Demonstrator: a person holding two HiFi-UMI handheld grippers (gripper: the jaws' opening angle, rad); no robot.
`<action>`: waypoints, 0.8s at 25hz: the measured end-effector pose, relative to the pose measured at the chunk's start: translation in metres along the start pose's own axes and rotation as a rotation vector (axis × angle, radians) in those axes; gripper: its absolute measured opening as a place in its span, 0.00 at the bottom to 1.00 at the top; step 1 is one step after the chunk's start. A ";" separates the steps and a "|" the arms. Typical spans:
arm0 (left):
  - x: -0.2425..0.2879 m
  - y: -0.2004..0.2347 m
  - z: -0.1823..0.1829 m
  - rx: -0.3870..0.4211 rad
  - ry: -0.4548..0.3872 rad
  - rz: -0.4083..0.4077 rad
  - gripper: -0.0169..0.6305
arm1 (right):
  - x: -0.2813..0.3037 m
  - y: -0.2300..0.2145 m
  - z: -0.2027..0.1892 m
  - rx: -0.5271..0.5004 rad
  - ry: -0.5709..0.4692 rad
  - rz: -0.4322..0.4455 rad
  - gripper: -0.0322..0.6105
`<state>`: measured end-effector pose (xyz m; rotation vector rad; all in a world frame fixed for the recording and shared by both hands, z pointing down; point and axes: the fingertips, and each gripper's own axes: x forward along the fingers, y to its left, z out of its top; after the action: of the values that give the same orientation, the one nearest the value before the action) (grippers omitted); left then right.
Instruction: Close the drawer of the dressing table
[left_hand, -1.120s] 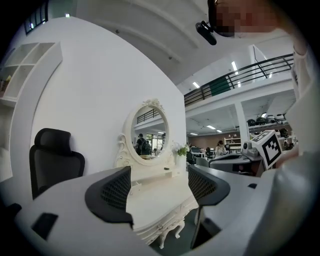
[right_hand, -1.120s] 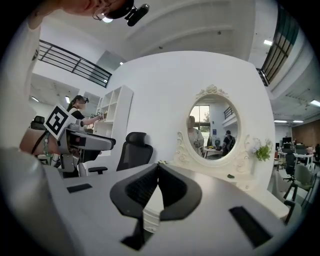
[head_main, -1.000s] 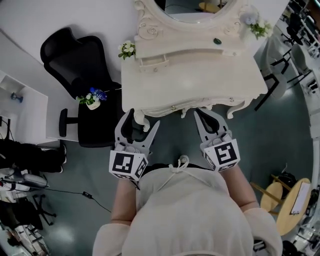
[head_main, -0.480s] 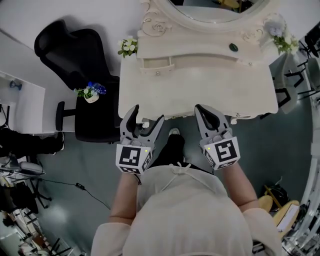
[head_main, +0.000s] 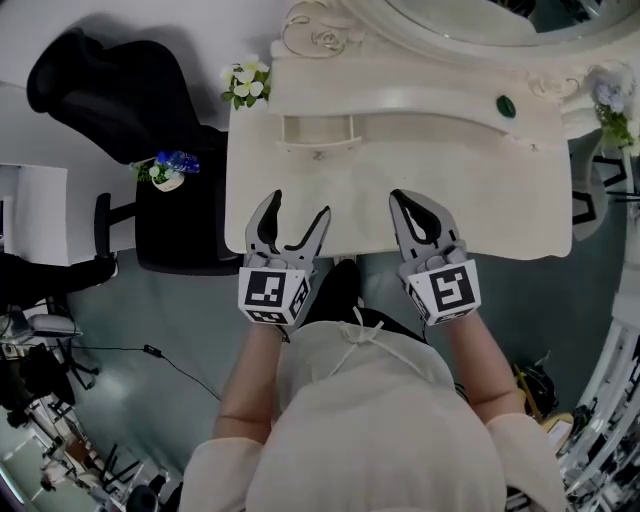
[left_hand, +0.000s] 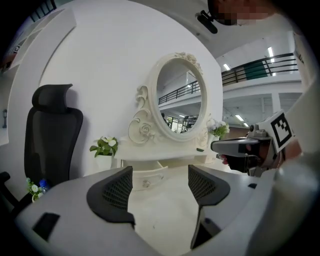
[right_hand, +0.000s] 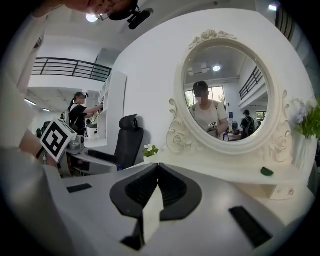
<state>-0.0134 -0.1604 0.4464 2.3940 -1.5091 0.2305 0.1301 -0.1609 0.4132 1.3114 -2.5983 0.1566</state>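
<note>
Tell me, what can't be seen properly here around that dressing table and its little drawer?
Inside of the open drawer: too small in the head view; its own front panel hides it in the left gripper view.
Mirror: cut off by the head view's top edge.
Small green thing on the shelf: too small to identify in any view.
Table legs: hidden under the tabletop in the head view.

No word, number or brand name can be read anywhere. The only signs are black-and-white square code patterns without letters. In the head view the left marker sits on the left gripper at eight o'clock, and the right marker on the right gripper at four o'clock.
</note>
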 end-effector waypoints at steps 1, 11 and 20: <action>0.011 0.005 -0.009 0.000 0.021 0.001 0.59 | 0.009 -0.004 -0.005 0.012 0.010 0.003 0.06; 0.086 0.031 -0.067 -0.023 0.194 0.023 0.59 | 0.074 -0.028 -0.051 0.084 0.094 0.056 0.06; 0.117 0.040 -0.087 -0.059 0.271 0.054 0.28 | 0.105 -0.042 -0.069 0.116 0.125 0.057 0.06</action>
<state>0.0037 -0.2470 0.5692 2.1755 -1.4347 0.4934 0.1140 -0.2540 0.5055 1.2229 -2.5553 0.3916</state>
